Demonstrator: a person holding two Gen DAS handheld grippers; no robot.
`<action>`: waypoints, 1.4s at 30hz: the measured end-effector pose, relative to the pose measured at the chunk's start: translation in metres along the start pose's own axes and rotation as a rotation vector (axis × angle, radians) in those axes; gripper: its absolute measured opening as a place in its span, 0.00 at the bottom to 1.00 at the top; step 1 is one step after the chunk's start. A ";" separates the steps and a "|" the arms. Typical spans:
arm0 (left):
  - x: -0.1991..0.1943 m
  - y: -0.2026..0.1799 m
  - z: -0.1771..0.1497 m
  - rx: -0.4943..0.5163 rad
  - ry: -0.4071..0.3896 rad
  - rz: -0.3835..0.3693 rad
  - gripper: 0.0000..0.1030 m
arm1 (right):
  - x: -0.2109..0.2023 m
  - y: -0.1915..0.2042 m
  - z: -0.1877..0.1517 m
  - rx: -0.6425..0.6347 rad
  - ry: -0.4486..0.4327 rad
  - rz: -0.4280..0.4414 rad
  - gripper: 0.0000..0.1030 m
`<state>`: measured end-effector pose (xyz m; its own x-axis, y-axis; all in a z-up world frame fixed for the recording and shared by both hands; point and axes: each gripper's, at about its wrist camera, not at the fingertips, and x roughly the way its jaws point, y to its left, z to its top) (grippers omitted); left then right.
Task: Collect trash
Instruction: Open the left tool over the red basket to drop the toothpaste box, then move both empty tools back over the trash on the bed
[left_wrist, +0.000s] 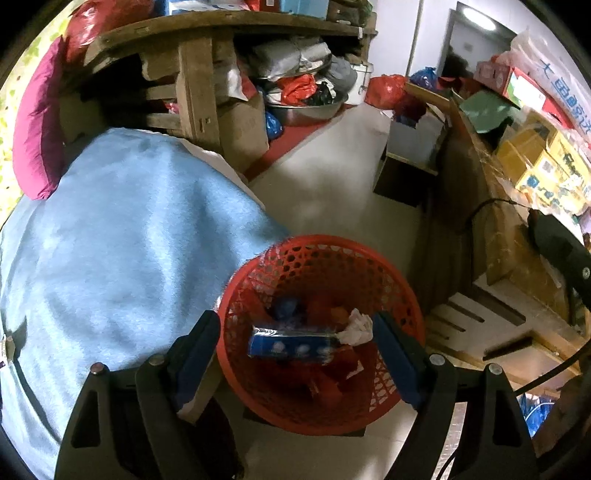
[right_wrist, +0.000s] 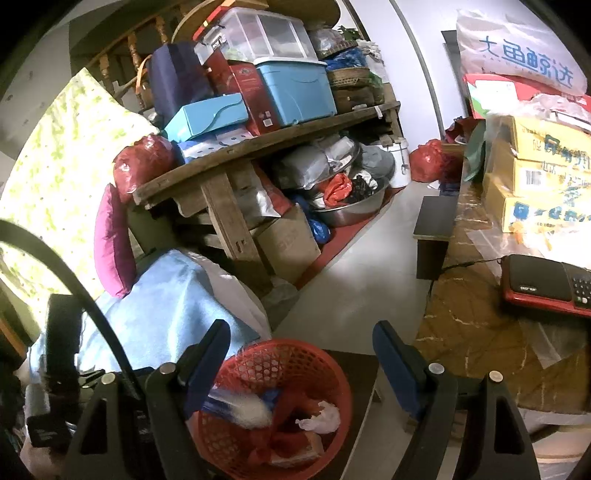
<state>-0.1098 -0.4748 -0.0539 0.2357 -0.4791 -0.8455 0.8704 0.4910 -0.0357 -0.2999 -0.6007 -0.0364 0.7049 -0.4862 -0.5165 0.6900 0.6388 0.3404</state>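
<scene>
One red plastic mesh basket (left_wrist: 325, 258) (right_wrist: 258, 354); inside it, one blue printed wrapper (left_wrist: 291, 345) and one crumpled white tissue (left_wrist: 356, 326) (right_wrist: 321, 417); one light blue blanket (left_wrist: 122, 236); one magenta cushion (left_wrist: 37, 140); one steel basin (right_wrist: 351, 210); one red-and-black radio (right_wrist: 546, 288).

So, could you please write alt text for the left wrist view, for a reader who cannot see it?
The open left gripper hovers above a red mesh basket holding a blue packet and crumpled white paper. A light blue blanket lies left; cluttered wooden shelves stand behind.

Blue wrapper (left_wrist: 293, 346) and white tissue (left_wrist: 355, 326) lie inside red basket (left_wrist: 317, 258).
</scene>
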 end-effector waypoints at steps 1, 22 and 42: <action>-0.001 -0.001 0.000 0.005 0.002 -0.004 0.82 | 0.000 0.001 0.000 -0.002 0.000 0.000 0.80; -0.078 0.160 -0.074 -0.301 -0.117 0.106 0.82 | 0.016 0.109 -0.002 -0.189 0.057 0.154 0.82; -0.173 0.402 -0.250 -0.866 -0.269 0.430 0.82 | 0.052 0.368 -0.065 -0.627 0.254 0.556 0.82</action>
<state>0.0907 -0.0125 -0.0549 0.6393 -0.2328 -0.7328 0.0993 0.9701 -0.2215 -0.0203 -0.3519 0.0111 0.8030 0.0931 -0.5887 -0.0131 0.9902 0.1387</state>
